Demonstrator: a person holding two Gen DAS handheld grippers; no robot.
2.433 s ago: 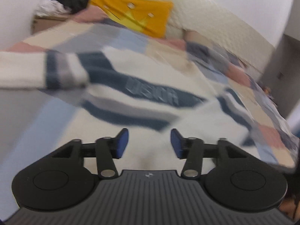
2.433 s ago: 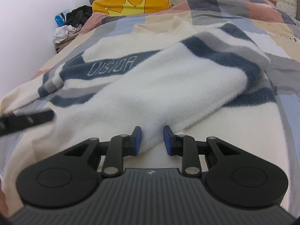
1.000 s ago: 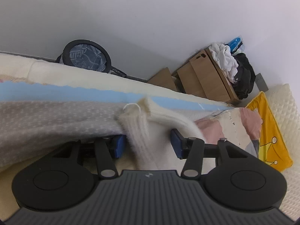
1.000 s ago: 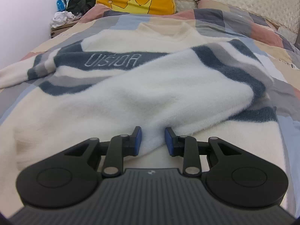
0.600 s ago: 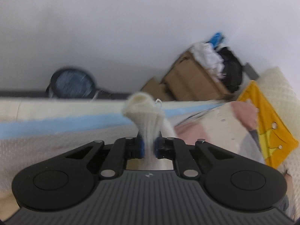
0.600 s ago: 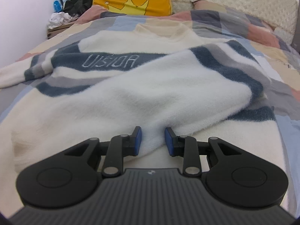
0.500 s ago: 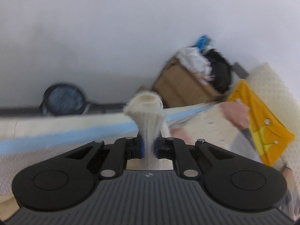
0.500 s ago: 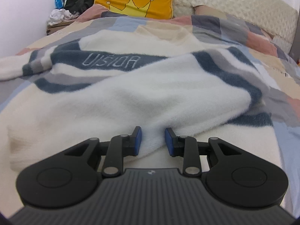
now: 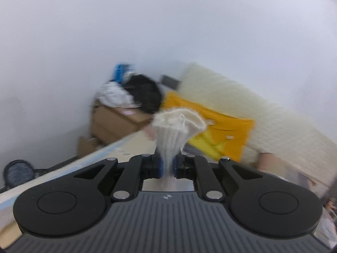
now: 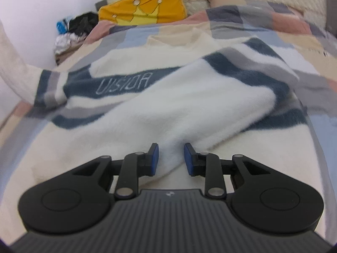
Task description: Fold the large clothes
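Note:
A large cream sweater (image 10: 160, 113) with navy and grey stripes lies spread on the bed, its right sleeve folded across the body. My left gripper (image 9: 167, 165) is shut on the cream ribbed cuff (image 9: 178, 126) of the left sleeve, which sticks up past the fingers. In the right wrist view that sleeve (image 10: 12, 57) rises off the bed at the far left. My right gripper (image 10: 171, 158) is open, with the end of the folded sleeve lying between its fingers.
A patchwork quilt (image 10: 263, 21) covers the bed. A yellow crown pillow (image 10: 143, 10) leans on the headboard (image 9: 273, 122). A cardboard box (image 9: 113, 124) with clothes piled on it stands by the wall at the left.
My left gripper closed on the sleeve cuff and lifted it, swinging toward the head of the bed. My right gripper stayed open over the folded sleeve.

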